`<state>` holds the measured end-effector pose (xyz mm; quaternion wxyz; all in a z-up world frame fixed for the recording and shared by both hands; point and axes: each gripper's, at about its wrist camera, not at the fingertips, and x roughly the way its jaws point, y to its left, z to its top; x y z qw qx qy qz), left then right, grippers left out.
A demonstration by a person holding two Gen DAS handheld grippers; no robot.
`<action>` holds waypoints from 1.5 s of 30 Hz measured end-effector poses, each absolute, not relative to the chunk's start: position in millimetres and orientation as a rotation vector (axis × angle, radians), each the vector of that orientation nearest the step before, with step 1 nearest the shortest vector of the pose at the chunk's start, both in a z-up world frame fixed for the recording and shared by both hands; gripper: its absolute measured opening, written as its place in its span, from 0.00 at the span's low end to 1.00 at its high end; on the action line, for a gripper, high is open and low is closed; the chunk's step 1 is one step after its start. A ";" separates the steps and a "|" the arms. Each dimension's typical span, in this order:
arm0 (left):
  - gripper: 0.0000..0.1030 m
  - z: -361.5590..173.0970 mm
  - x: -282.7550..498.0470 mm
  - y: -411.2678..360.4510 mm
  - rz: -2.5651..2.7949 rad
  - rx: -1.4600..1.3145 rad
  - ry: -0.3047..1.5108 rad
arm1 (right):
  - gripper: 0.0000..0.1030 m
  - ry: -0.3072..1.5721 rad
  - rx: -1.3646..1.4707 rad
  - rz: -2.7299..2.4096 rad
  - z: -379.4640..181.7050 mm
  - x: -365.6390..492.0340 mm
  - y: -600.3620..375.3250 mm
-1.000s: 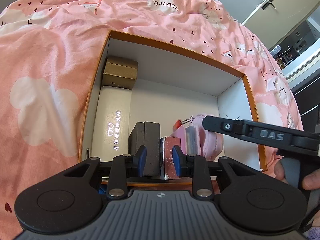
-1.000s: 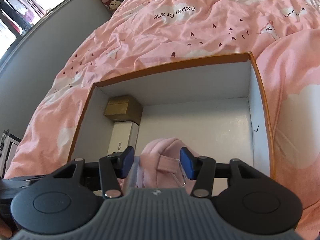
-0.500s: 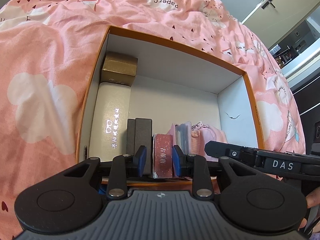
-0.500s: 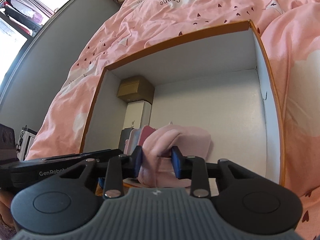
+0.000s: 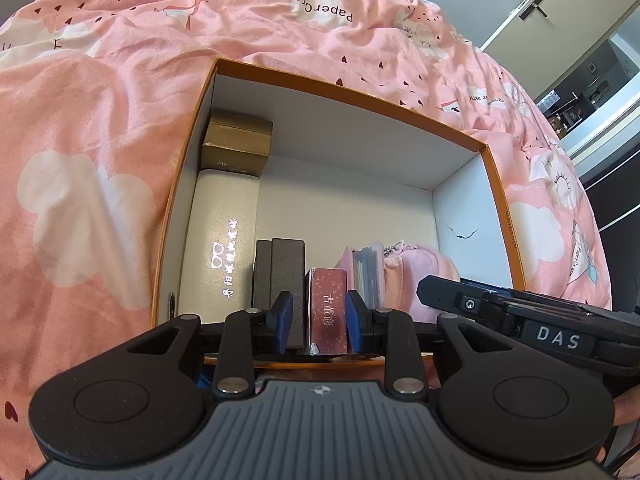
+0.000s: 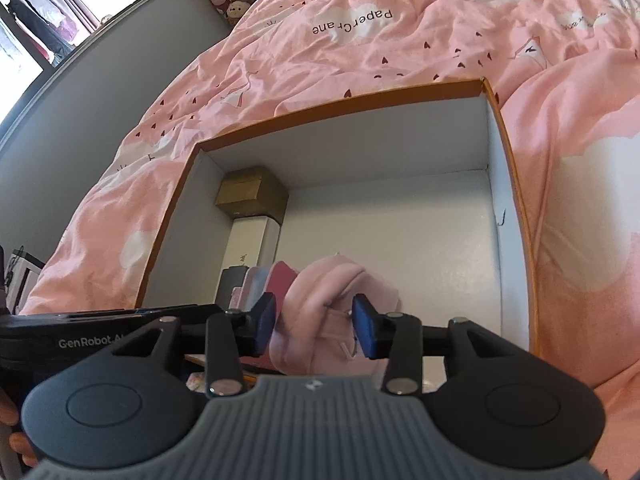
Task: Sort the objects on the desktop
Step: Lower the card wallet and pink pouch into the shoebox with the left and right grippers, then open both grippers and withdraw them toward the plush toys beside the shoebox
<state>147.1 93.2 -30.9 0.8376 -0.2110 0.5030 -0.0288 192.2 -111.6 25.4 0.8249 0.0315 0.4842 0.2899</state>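
Observation:
An orange-rimmed white box (image 5: 348,92) lies on pink bedding. Along its near wall stand a black box (image 5: 280,272), a dark red box (image 5: 327,308), a pink card holder (image 5: 366,272) and a pink pouch (image 5: 416,276). My left gripper (image 5: 318,318) is shut on the dark red box, and its left pad also overlaps the black box's edge. In the right wrist view the pink pouch (image 6: 320,308) sits between the pads of my right gripper (image 6: 315,325). Its jaws are opening, and a gap shows at the right pad.
A gold box (image 5: 236,140) and a white glasses case (image 5: 224,236) line the box's left wall. The box floor (image 6: 392,240) behind the pouch is bare white. Rumpled pink bedding (image 5: 100,160) surrounds the box. The right gripper's black arm (image 5: 520,320) reaches in beside the left one.
The right gripper first closed on the pink pouch and set it lower in the box, and its pads have now spread apart. The left gripper keeps its hold.

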 end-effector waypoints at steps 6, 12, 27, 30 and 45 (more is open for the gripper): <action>0.31 -28.0 145.8 89.6 -0.053 -0.431 1.059 | 0.52 0.955 0.022 0.597 32.8 178.5 -109.4; 0.31 -20.5 138.4 83.9 -0.036 -0.407 1.040 | 0.54 0.888 -0.033 0.595 40.1 166.2 -107.0; 0.31 19.4 96.2 69.2 -0.006 -0.304 0.855 | 0.63 0.673 -0.011 0.646 65.9 126.1 -132.8; 0.31 26.9 82.3 64.0 -0.012 -0.272 0.806 | 0.65 0.636 -0.001 0.645 68.7 113.7 -137.4; 0.38 7.2 30.9 49.4 -0.047 -0.157 0.869 | 0.67 0.681 -0.099 0.671 47.7 57.2 -142.1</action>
